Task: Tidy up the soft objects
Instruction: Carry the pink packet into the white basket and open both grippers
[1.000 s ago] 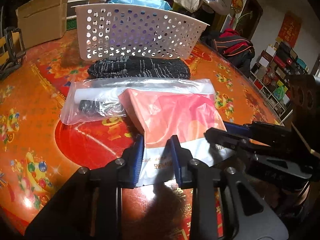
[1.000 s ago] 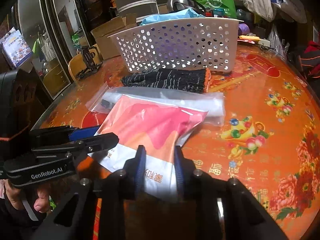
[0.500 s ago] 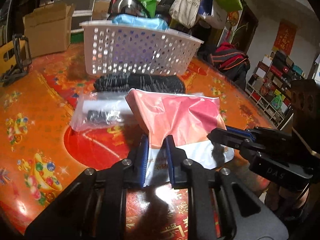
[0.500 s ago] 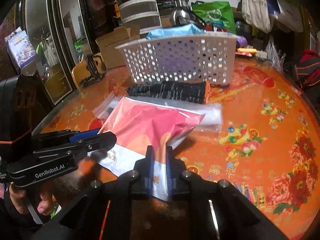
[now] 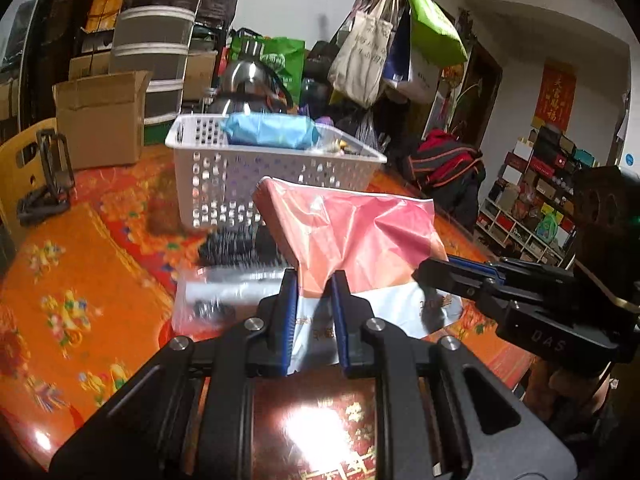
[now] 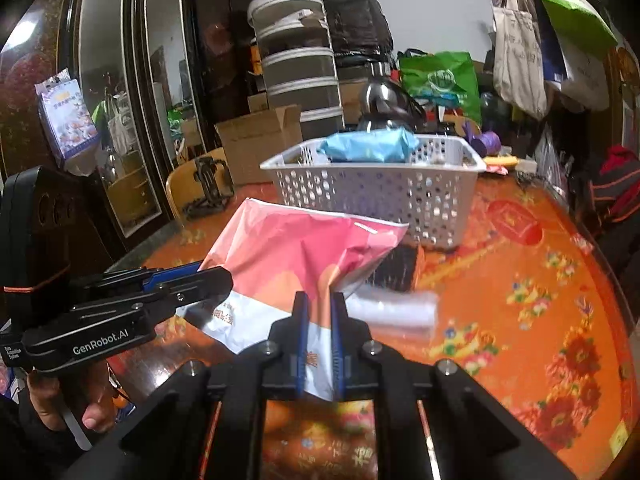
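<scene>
A flat pink and white plastic packet (image 5: 360,236) (image 6: 296,256) hangs lifted off the table, held at its near white edge by both grippers. My left gripper (image 5: 313,280) is shut on its left part, my right gripper (image 6: 318,300) is shut on its right part. Each gripper shows in the other's view: the right gripper (image 5: 424,272), the left gripper (image 6: 224,276). Behind stands a white perforated basket (image 5: 224,184) (image 6: 380,196) with a blue packet (image 5: 272,130) (image 6: 368,144) in it. A clear bag (image 5: 224,292) (image 6: 396,312) and a dark knitted item (image 5: 236,248) (image 6: 400,268) lie on the table under the packet.
The round table (image 5: 72,264) (image 6: 528,292) has an orange patterned top. A cardboard box (image 5: 100,120), a black stand (image 5: 48,184) on a chair, a metal kettle (image 5: 244,84), hanging bags (image 5: 400,48) and stacked clutter stand beyond the basket. A hand (image 6: 68,404) grips the left tool.
Both grippers closed on the packet's near edge and rose with it. The packet has come up off the clear bag, and the basket now sits lower behind it.
</scene>
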